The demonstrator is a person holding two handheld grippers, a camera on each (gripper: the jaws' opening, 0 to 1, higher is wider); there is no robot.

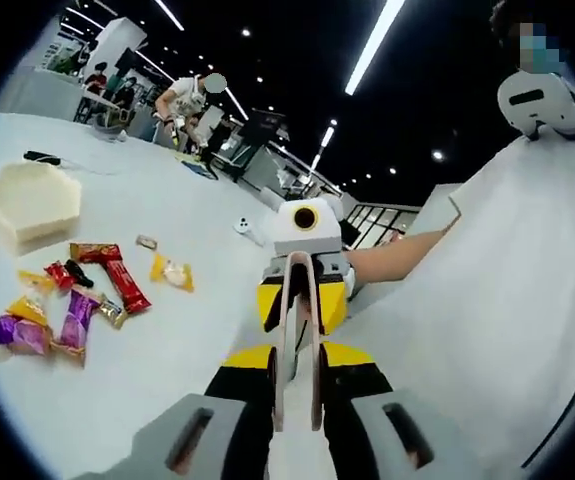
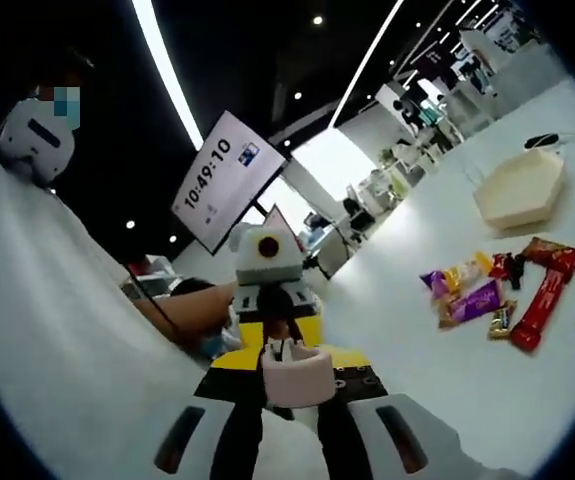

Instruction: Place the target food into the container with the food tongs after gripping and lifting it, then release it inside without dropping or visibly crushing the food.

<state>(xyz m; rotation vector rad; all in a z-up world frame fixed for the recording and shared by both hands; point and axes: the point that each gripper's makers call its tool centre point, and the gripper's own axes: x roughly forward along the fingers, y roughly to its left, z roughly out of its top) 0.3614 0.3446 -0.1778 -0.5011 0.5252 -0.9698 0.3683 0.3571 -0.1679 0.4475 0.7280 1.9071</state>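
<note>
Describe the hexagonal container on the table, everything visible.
The container is a pale cream hexagonal box, matte, like pulp or foam. Its thick walls show, but its inside does not. It sits flat on the white table, beyond the scattered wrapped snacks and apart from them. Nothing touches it but the table. A dark cable lies behind it.

snack packets [image 2: 497, 290] on white table [image 2: 447, 390], beige container [image 2: 520, 188] beyond
</note>
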